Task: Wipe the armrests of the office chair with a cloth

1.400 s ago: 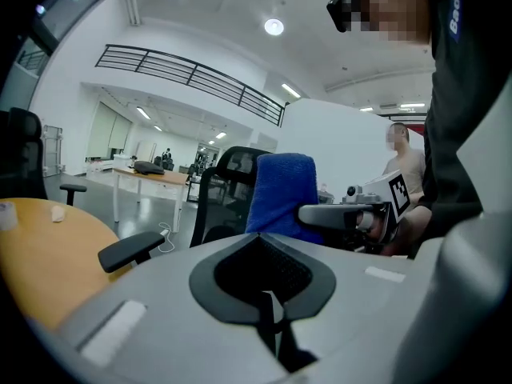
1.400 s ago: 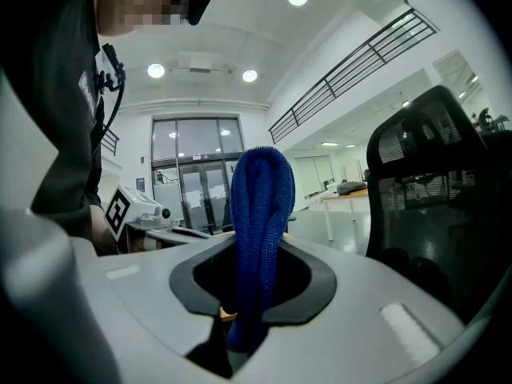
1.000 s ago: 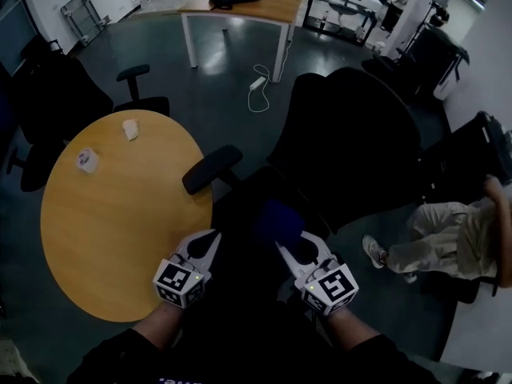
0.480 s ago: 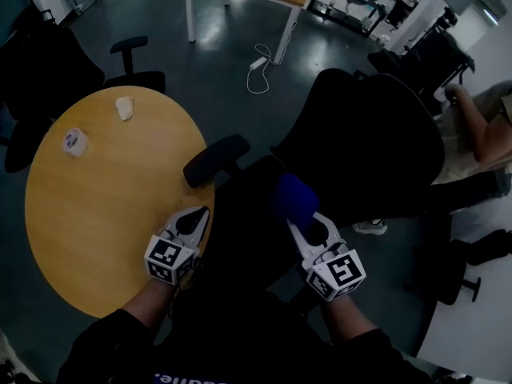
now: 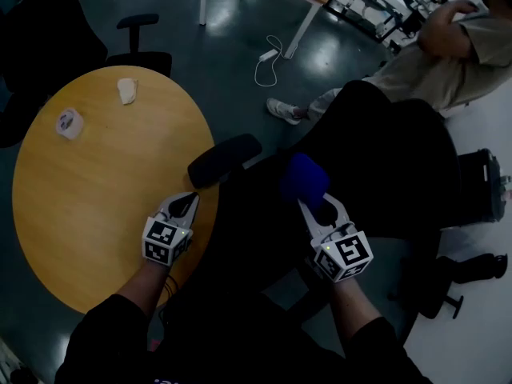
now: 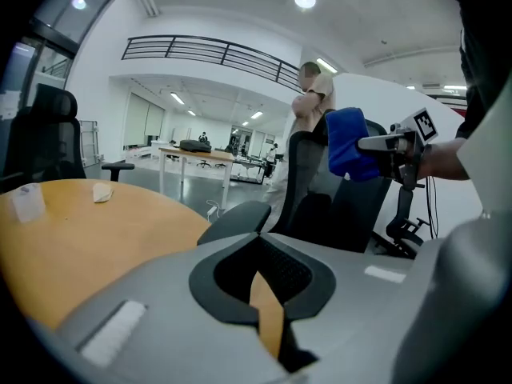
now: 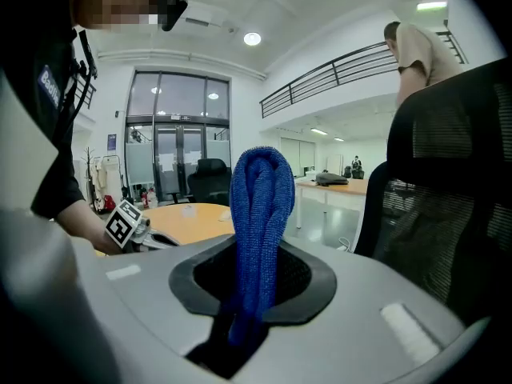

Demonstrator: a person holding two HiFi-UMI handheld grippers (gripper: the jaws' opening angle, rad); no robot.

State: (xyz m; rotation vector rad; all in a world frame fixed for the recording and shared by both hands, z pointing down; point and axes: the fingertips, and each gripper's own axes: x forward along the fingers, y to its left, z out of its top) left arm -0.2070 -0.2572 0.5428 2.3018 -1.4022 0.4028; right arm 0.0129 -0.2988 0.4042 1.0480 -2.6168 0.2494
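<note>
1. We stand over a dark grey polished floor [image 5: 232,86] in an open office. A round yellow wooden bench [image 5: 96,206] is on our left, and a black mesh-backed office chair [image 5: 384,174] is before us.
2. The folded blue terry cloth [image 5: 304,178] is pinched upright in the jaws of the right gripper [image 5: 316,206]. It is held in front of the chair's backrest, apart from the black padded armrest [image 5: 224,160].
3. The left gripper [image 5: 190,198] is over the bench edge near that armrest, jaws pressed together at the tips with nothing between them.
4. The chair seat is lost in shadow. A seated person in beige [image 5: 432,46] is cut off at the top right.
5. A crumpled white scrap [image 5: 126,90] and a small white printed item [image 5: 69,122] lie on the bench; the print is too small to read.
</note>
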